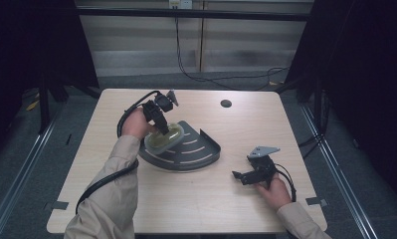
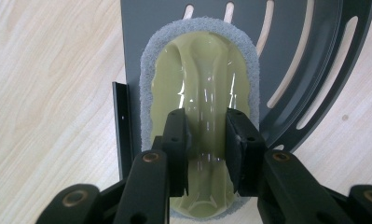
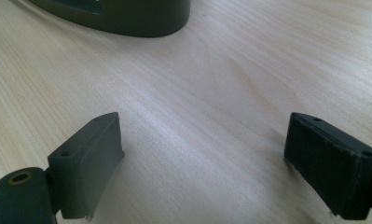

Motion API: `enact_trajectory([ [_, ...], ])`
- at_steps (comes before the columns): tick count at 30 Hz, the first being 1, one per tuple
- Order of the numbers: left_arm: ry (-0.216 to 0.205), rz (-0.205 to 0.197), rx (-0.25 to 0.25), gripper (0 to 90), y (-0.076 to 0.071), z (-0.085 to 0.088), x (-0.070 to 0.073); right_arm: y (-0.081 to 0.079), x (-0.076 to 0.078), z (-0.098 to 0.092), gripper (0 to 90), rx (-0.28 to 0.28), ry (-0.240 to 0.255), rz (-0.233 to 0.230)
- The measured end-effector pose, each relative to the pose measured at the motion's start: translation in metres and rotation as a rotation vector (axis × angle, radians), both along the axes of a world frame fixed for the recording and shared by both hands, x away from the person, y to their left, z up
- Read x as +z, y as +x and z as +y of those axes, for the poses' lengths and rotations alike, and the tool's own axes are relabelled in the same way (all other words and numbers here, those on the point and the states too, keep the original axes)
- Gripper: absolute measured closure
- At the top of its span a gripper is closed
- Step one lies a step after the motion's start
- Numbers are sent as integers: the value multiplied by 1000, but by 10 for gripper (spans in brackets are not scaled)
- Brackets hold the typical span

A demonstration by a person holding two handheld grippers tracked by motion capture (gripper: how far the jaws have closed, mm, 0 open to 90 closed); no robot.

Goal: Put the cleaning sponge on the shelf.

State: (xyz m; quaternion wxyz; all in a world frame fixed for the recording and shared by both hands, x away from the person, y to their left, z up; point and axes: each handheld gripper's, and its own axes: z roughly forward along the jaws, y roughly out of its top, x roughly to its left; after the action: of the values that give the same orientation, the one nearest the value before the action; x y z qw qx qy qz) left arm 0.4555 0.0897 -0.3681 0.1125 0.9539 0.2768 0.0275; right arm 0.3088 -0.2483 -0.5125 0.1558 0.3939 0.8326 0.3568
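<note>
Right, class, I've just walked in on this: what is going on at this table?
A person works with a gripper in each hand. The left gripper is shut on the raised handle of a pale yellow-green scrubber with a grey foam pad, which rests on a dark grey slotted quarter-round shelf tray. The right gripper waits open over the light wooden table, holding nothing.

The left gripper point(image 2: 206, 135) points down at the far left of the table, its jaws clamped on a scrubber point(image 2: 200, 79), forearm reaching in from the near left. The right gripper point(image 1: 242, 176) lies low at the near right, jaws spread wide with nothing between them.
</note>
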Motion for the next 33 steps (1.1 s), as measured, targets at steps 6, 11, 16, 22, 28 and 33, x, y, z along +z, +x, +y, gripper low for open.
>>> enact_trajectory([
  [6,-2,9,17,716,3,0,-3,0,0,0,108,0,0,1],
  [11,-5,7,32,716,5,0,-6,0,0,0,108,0,1,0],
  [16,-13,13,57,716,6,-1,-11,0,0,0,108,0,0,0],
  [22,-18,16,77,715,9,2,-16,0,0,0,108,1,1,0],
  [28,-17,20,81,715,12,7,-21,0,0,0,108,0,1,1],
  [33,-19,27,89,715,13,10,-26,0,0,0,108,0,0,0],
])
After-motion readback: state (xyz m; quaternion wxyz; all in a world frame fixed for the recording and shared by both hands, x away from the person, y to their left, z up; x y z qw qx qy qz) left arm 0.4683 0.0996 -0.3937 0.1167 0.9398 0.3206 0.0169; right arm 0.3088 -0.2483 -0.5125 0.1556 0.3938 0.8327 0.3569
